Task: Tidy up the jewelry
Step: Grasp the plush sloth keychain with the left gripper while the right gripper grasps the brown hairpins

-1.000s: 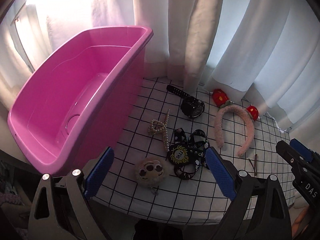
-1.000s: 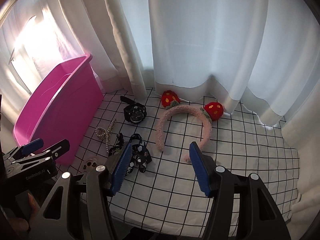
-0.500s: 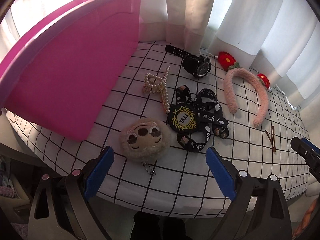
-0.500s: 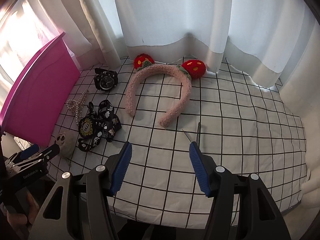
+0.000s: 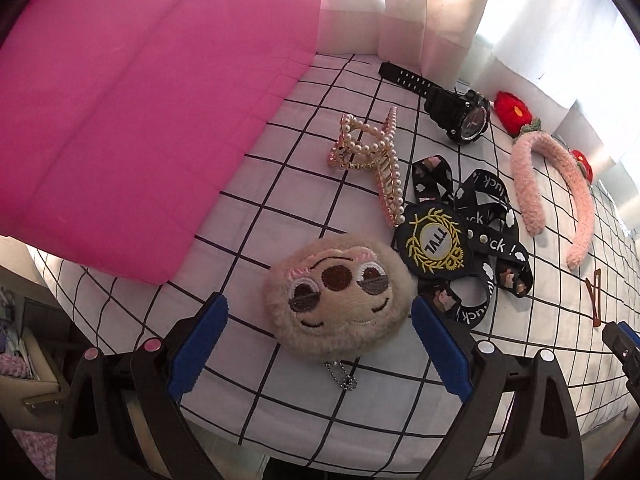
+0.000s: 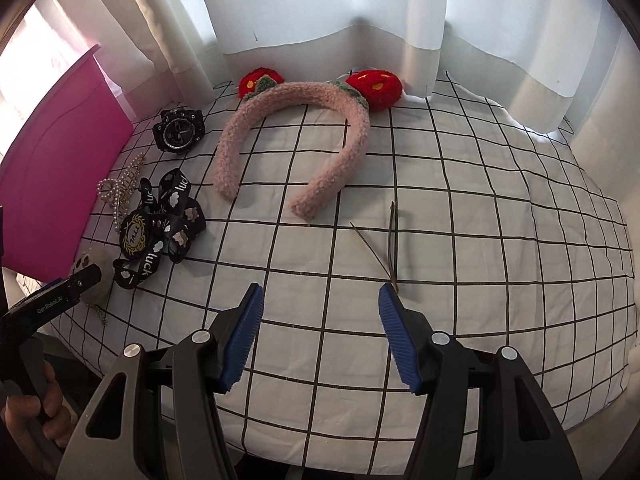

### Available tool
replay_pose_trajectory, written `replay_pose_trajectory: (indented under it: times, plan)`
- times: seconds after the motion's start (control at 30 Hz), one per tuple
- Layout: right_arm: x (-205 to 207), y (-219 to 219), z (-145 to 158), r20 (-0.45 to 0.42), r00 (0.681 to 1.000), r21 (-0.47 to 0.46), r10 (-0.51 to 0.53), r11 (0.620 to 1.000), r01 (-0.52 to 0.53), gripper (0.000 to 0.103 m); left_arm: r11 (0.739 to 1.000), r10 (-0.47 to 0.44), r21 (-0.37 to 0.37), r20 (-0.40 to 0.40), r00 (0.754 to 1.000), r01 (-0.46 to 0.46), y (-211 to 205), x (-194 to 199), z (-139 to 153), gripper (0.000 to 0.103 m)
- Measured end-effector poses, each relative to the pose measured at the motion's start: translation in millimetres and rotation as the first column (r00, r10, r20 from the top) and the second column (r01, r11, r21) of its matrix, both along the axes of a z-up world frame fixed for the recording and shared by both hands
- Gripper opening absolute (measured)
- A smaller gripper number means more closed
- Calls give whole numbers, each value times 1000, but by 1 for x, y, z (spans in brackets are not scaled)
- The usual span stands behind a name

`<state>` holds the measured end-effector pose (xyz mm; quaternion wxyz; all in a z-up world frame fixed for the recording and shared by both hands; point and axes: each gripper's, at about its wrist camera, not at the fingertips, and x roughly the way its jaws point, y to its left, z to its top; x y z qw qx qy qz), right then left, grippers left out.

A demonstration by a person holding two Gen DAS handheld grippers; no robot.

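A beige plush face keychain [image 5: 340,296] lies on the checked cloth, between the fingers of my open left gripper [image 5: 318,308], which do not press on it. Beyond it lie a black lanyard with a badge [image 5: 476,240], a pearl hair claw [image 5: 372,156], a black watch [image 5: 460,116] and a pink headband [image 5: 532,184] with red ears. My right gripper [image 6: 320,296] hangs open over bare cloth. A thin brown hair clip [image 6: 391,240] lies just ahead of its right finger. The headband [image 6: 352,148] is farther back.
A tall pink bin [image 5: 120,120] stands at the left of the table, its wall close to the plush. White curtains [image 6: 320,20] hang along the back edge. The cloth's front edge [image 6: 320,452] drops off under the right gripper. A hand [image 6: 24,420] holds the left gripper.
Both grippers have come down toward the table. The bin's inside has gone out of view, the plush now sits between the left fingers, and the hair clip is nearer the right fingers.
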<state>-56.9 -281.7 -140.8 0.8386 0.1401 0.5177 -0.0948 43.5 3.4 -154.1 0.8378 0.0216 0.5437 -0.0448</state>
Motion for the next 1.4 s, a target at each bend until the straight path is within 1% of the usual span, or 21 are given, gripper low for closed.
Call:
replay_pose_trajectory:
  times: [0.13,0.27,0.47,0.67,0.93,1.0,1.07,1.23,1.3,1.33,1.37,1.4]
  plan:
    - [2,-10,-12,-22,999,-19,-32,999,31,57,1000,-4,-4,-2,1000,4,1,2,-5,91]
    - [6,-25,-25,-47,996,-15,-78,997,77,57,1000,-13,-8,-6,1000,13,1,4,-10,91]
    - [17,-39,-41,-64,994,-16,-94,996,93,57,1000,-19,-22,-9,1000,19,1,8,-14,91]
    - [25,-41,-42,-51,994,-34,-91,995,90,57,999,-21,-28,-9,1000,20,3,6,-14,91]
    - [26,-29,-45,-52,996,-110,-69,992,63,57,1000,-24,-6,-30,999,23,-1,9,-26,93]
    - [26,-30,-45,-48,996,-110,-71,992,65,57,1000,-24,2,-50,998,24,-2,12,-33,93]
    - [26,-28,-45,-48,996,-116,-69,991,63,57,999,-30,18,-36,999,31,-5,13,-35,95]
    - [27,-25,-47,-47,997,-113,-69,992,64,56,1000,-10,16,-34,999,11,-5,20,-37,96]
    - [27,-24,-46,-46,997,-115,-63,992,58,52,1000,-6,13,-31,1000,7,-6,21,-36,93]
    - [27,-22,-45,-45,997,-118,-59,992,53,46,1000,-10,12,-25,1000,11,-7,20,-36,91]
    - [27,-21,-44,-45,998,-121,-53,992,47,40,1000,-17,13,-21,1000,17,-8,20,-35,86]
    - [27,-19,-43,-45,998,-122,-48,992,42,37,1000,-23,11,-18,1000,24,-8,18,-34,81]
